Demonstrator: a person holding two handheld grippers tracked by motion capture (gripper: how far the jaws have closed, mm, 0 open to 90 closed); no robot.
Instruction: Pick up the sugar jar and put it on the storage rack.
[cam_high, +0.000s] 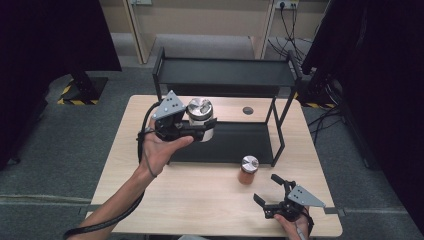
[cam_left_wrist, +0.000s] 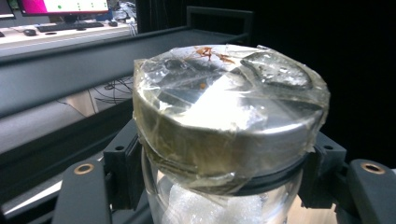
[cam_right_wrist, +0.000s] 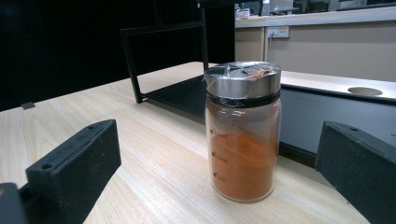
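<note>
Left of centre in the high view, the left gripper is clamped on a white-filled jar, held above the black shelf rack. At lower right, the right gripper rests on the table, jaws apart, just beside an orange spice jar.

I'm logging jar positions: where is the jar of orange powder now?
In the high view the orange-powder jar stands upright on the table, right of centre, in front of the black shelf rack, before the open right gripper.
</note>
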